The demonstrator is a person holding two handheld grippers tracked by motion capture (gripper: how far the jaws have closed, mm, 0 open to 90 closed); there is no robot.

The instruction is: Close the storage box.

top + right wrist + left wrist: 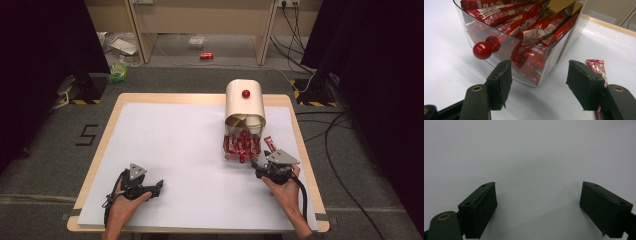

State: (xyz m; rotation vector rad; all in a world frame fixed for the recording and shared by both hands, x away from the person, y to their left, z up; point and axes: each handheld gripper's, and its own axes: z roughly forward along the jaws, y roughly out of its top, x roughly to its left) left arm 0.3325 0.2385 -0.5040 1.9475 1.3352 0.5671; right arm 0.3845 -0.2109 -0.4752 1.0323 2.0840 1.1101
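**White sheet over a pale wooden tabletop**

The light wooden tabletop [125,98] with rounded corners is covered almost wholly by a white sheet [185,145], so that bare wood shows as a border along the far, left and right edges. Toward the right half of the sheet stands a clear plastic container [241,150] packed with red sachets, with a cream-coloured cylindrical holder [245,102] just behind it. One loose red sachet [270,143] lies flat on the sheet just to the container's right. The left and middle of the sheet lie bare.
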